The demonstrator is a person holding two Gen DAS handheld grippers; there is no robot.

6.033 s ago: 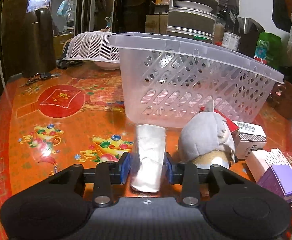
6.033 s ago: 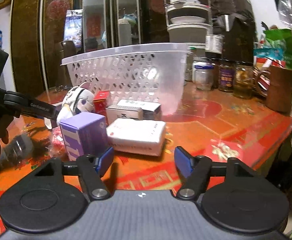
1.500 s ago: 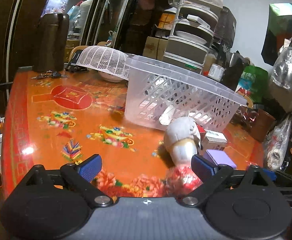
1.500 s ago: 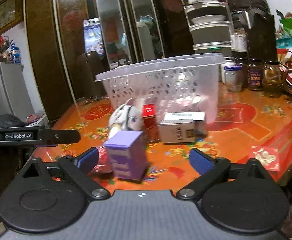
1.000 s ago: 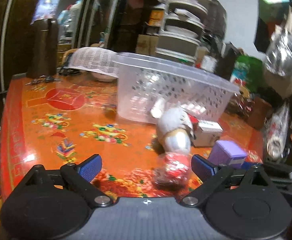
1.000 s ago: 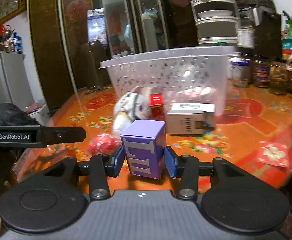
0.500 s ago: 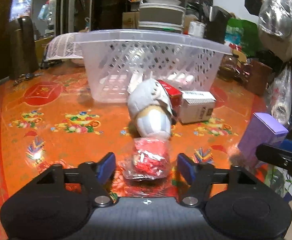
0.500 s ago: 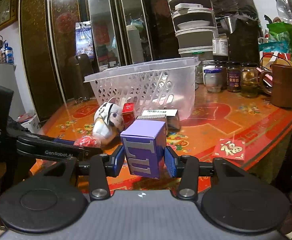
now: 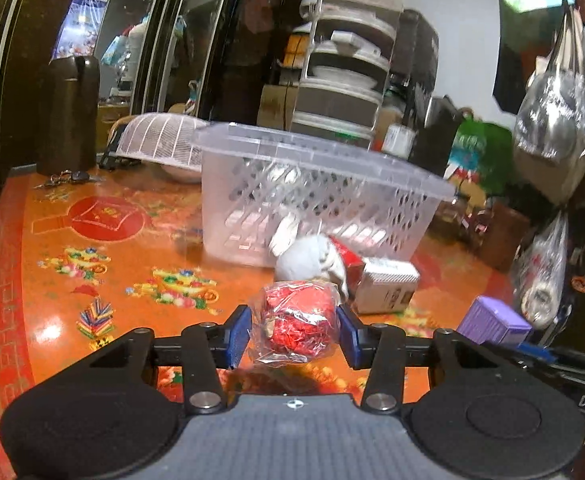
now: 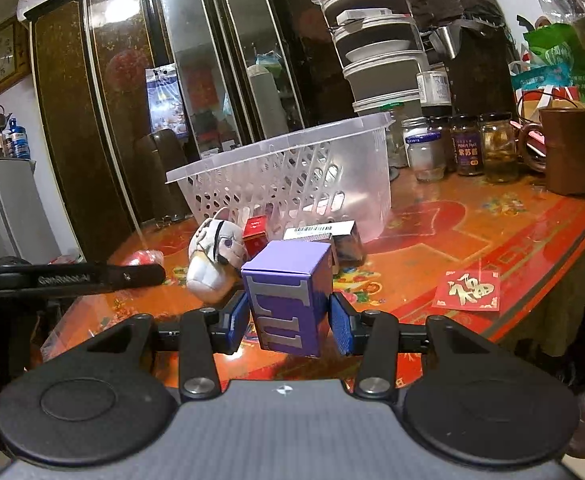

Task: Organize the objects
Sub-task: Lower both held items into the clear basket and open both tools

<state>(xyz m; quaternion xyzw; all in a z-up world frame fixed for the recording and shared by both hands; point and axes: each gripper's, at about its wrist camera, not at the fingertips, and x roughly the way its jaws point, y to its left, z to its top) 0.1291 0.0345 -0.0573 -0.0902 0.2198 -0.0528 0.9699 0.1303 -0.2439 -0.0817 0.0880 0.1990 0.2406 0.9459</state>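
My left gripper [image 9: 294, 334] is shut on a clear bag of red stuff [image 9: 296, 326] and holds it above the table. My right gripper [image 10: 288, 320] is shut on a purple box [image 10: 288, 296], also raised; the box also shows in the left wrist view [image 9: 492, 320]. A clear plastic basket [image 9: 312, 196] stands further back on the table, also seen in the right wrist view [image 10: 292, 176]. A grey plush toy [image 9: 308, 258], a red box [image 9: 346, 256] and a silver box [image 9: 386, 284] lie in front of the basket.
The orange patterned table [image 9: 92, 264] holds a white mesh food cover [image 9: 160, 140], a dark flask [image 9: 68, 112] and keys [image 9: 66, 178] at the back left. Jars [image 10: 468, 148], a brown mug [image 10: 564, 152] and a red envelope [image 10: 468, 290] are on the right side.
My left gripper has closed on the red bag and lifted it off the table. My right gripper keeps holding the purple box and has risen a little.
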